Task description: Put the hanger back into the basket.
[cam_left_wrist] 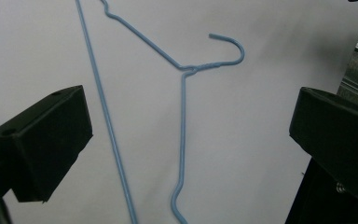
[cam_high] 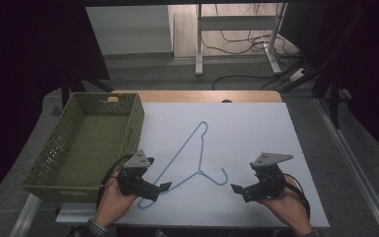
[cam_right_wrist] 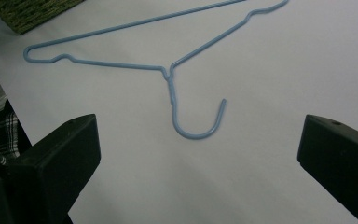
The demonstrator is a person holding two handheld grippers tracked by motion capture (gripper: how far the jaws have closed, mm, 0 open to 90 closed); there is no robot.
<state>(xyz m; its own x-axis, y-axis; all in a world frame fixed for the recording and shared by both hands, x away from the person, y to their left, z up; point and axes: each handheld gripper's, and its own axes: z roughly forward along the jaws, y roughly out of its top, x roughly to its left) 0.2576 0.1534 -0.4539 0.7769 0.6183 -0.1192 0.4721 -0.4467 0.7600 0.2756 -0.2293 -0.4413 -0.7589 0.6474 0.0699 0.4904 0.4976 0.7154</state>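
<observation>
Two hands enter from the bottom edge of the high view, each wrapped around a black two-jaw gripper topped by a grey three-cornered plate. On the left gripper [cam_high: 164,186] the jaws are spread wide and nothing is held; in its own view [cam_left_wrist: 186,154] the blocky, matt black jaws stand far apart over the sheet, with the hanger's long straight bar and one sloped arm running between them. On the right gripper [cam_high: 237,188] the jaws are likewise released and empty; in its own view [cam_right_wrist: 198,158] they flank the hanger's hook, which lies ahead of them and apart from both.

A hanger [cam_high: 187,148] of thin, smooth, light-blue wire lies flat on a white sheet [cam_high: 256,128], between the two grippers. Its triangular frame is closed by a twisted neck, from which a rounded hook [cam_right_wrist: 198,126] curves out. One frame corner [cam_right_wrist: 30,52] is shown near a basket.

An olive-green rectangular basket [cam_high: 133,123] with perforated, lattice-textured walls is placed at the sheet's left edge. A wooden tabletop [cam_high: 187,96] is exposed beyond the sheet.
</observation>
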